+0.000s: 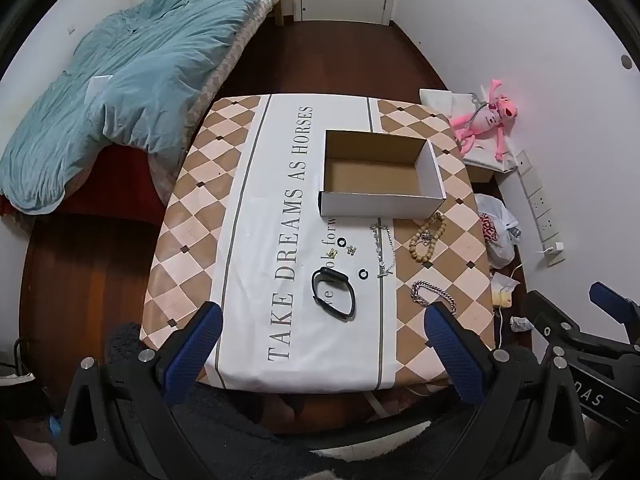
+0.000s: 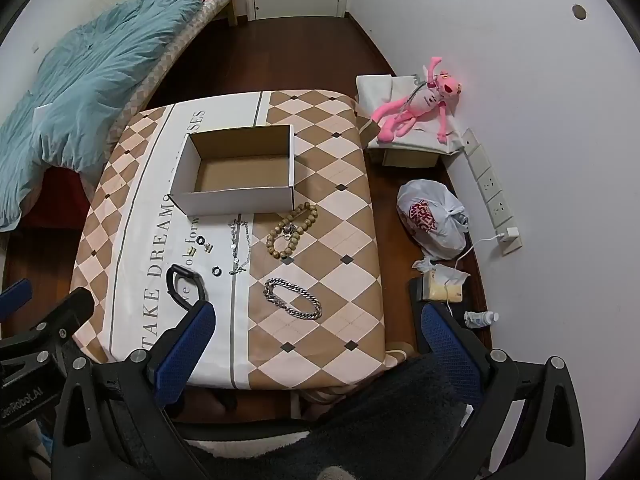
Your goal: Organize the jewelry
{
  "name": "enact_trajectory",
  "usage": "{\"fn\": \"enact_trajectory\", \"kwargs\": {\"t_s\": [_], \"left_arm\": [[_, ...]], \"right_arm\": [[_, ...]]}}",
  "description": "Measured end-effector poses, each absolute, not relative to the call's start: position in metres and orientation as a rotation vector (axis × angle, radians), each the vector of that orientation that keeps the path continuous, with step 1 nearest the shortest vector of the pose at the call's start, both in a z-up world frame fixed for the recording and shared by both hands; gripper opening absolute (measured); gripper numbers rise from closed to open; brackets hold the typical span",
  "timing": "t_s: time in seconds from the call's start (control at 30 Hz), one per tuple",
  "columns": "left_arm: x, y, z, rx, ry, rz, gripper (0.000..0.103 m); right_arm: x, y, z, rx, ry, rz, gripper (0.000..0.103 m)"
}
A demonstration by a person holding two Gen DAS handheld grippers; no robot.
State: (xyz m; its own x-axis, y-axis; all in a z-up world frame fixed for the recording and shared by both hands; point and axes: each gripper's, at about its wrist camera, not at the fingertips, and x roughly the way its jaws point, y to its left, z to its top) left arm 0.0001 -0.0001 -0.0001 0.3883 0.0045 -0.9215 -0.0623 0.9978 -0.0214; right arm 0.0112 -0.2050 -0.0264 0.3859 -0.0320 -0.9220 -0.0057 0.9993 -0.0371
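Observation:
An open cardboard box (image 1: 380, 200) (image 2: 236, 200) stands empty on the table (image 1: 192, 208). In front of it lie a black wristband (image 1: 334, 294) (image 2: 185, 280), a silver chain bracelet (image 1: 434, 295) (image 2: 294, 304), a wooden bead bracelet (image 1: 428, 238) (image 2: 292, 232), a thin silver necklace (image 1: 384, 250) (image 2: 240, 246), two black rings (image 1: 363, 274) (image 1: 342, 242) and small gold and dark earrings (image 1: 343, 251) (image 2: 200, 244). My left gripper (image 1: 322, 316) is open above the near table edge, just short of the wristband. My right gripper (image 2: 316, 320) is open near the chain bracelet.
A bed with a blue duvet (image 1: 132, 72) stands left of the table. On the floor to the right are a pink plush toy (image 2: 416, 106) on a box, a white plastic bag (image 2: 434, 220), a power strip (image 2: 490, 188) and small clutter.

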Motion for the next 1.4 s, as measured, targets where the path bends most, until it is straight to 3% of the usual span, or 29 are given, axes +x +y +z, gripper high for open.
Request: {"fn": "enact_trajectory", "kwargs": {"t_s": [1.4], "left_arm": [[0.004,0.001,0.002,-0.049,1.16,0.042,0.103]], "right_arm": [[0.015,-0.208,-0.031,-0.031,1.171,-0.018,0.103]]}}
